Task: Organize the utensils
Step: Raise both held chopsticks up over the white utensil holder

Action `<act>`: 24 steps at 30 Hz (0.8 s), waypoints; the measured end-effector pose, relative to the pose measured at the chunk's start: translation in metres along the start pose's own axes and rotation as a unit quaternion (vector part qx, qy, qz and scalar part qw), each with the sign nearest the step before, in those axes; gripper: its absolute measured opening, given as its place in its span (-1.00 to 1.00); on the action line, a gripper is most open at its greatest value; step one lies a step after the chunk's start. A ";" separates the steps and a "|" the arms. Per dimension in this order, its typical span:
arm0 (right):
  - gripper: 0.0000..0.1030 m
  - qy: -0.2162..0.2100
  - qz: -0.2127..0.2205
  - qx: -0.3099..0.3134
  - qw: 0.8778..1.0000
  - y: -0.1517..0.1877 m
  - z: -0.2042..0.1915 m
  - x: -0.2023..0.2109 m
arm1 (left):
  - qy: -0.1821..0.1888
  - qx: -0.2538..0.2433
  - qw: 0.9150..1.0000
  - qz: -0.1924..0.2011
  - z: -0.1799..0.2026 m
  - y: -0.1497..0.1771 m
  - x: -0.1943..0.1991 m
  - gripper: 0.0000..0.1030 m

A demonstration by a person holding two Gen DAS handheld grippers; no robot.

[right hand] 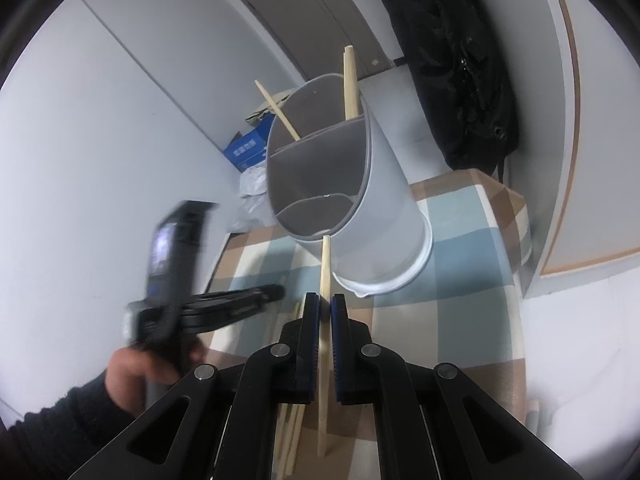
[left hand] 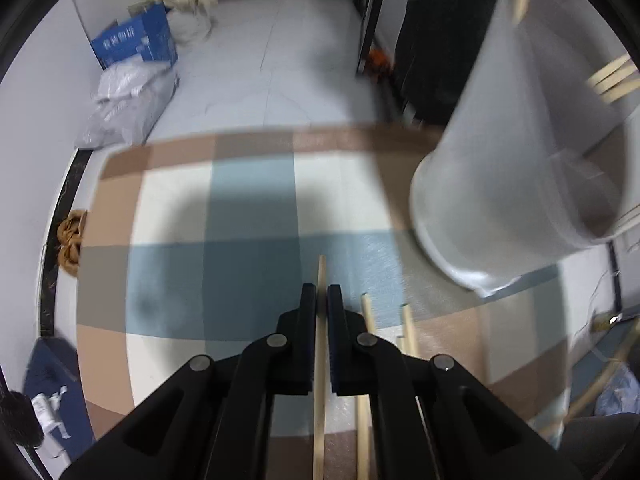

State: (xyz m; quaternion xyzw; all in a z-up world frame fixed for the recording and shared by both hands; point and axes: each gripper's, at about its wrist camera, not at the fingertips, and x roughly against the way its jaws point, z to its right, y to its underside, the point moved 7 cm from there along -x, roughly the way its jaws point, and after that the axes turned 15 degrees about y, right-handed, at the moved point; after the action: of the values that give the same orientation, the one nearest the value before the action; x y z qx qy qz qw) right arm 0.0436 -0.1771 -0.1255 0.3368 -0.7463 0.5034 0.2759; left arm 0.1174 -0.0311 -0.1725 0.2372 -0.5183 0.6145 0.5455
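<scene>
Holder: a pale grey round holder [right hand: 384, 200] stands on the checked cloth [right hand: 452, 292] of the desk; it looks tilted through the fisheye. Thin walls split its inside into compartments, three that show. In the left wrist view the holder [left hand: 512, 168] is blurred and cut off at the right edge.
Contents: two wooden chopsticks [right hand: 350, 84] stand together in the far compartment, and one more [right hand: 278, 108] leans out of the compartment beside it. The nearest compartment shows only its dark floor.
Left claw: the left claw [left hand: 322, 300] is nearly closed, gripping a single chopstick [left hand: 320, 360] whose tip juts out just past the pads. From the right wrist the left claw [right hand: 276, 292] is a smeared black shape and its jaws cannot be read.
Right claw: the right claw [right hand: 326, 308] is almost closed, pinching another chopstick [right hand: 325, 320]; its tip reaches the near rim of the holder in the picture, though contact cannot be judged.
Loose sticks: more pale round chopsticks [left hand: 408, 328] lie on the cloth just right of the left claw, partly hidden under its black linkage.
Materials: smooth plastic holder, plain light wood sticks, cloth in brown, blue and cream squares.
Hard to see: a blue box [left hand: 136, 40] and pale bags [left hand: 128, 108] sit on the floor beyond the desk, blurred.
</scene>
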 end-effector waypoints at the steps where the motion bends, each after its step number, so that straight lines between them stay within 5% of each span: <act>1: -0.90 0.000 0.002 0.001 1.000 0.000 -0.001 0.001 | 0.011 -0.007 1.000 0.028 0.003 0.001 0.016 -0.98; 9: -0.90 0.000 0.041 0.040 0.998 0.004 -0.022 0.011 | 0.056 -0.069 0.981 0.175 0.037 0.028 0.105 -0.98; 15: -0.91 -0.005 0.069 0.079 0.995 0.010 -0.046 0.019 | 0.087 -0.074 0.969 0.218 0.047 0.043 0.128 -0.98; 24: -0.91 0.005 0.113 0.095 0.989 -0.006 -0.057 0.049 | 0.113 -0.073 0.952 0.274 0.077 0.006 0.154 -0.98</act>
State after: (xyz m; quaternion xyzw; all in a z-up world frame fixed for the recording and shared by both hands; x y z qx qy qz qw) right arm 0.0220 -0.1361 -0.0661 0.2729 -0.7270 0.6015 0.1877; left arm 0.0458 -0.0343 -0.0159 -0.0256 -0.5415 0.7239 0.4266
